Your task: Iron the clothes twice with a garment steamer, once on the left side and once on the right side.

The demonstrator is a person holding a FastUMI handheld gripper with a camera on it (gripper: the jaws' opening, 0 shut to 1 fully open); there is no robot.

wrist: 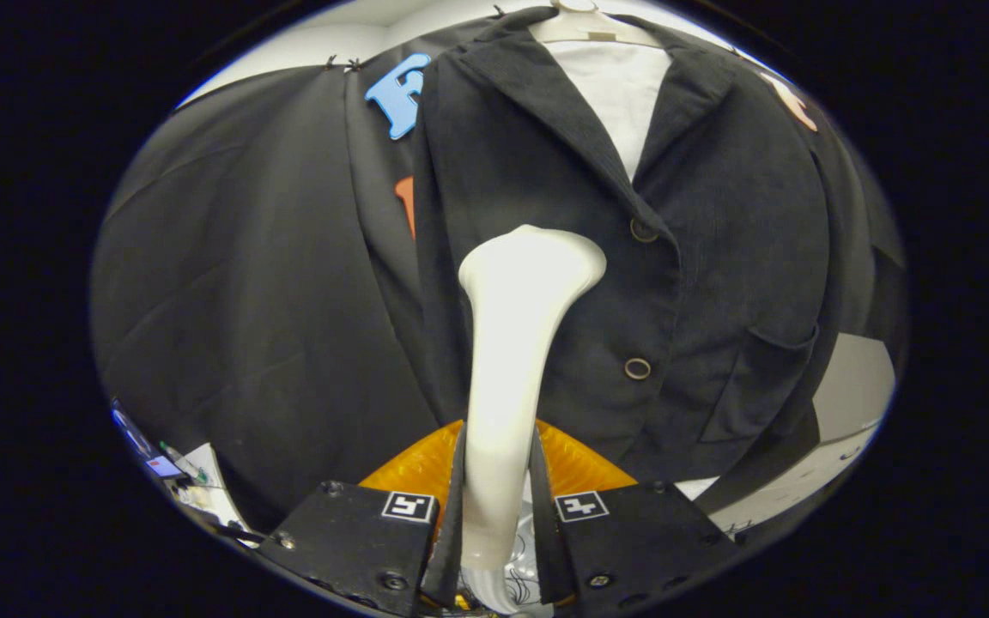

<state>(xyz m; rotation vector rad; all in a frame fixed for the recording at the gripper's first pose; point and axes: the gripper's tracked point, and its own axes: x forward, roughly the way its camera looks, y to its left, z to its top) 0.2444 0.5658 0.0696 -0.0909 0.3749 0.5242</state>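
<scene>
Nearest, the gripper (499, 515) has both fingers pinching the white handle of the garment steamer (507, 378), which rises between them. The steamer's wide head lies against the left front panel of the dark jacket (718, 232), just left of its upper button (641, 229). The jacket hangs on a hanger (591, 27) over a white shirt (619, 94)

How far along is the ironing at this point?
Done: the hand-held gripper is shut on the steamer. In hand: the steamer head is at the jacket, left of its buttons. Left: how many passes are finished cannot be told from this picture.
</scene>
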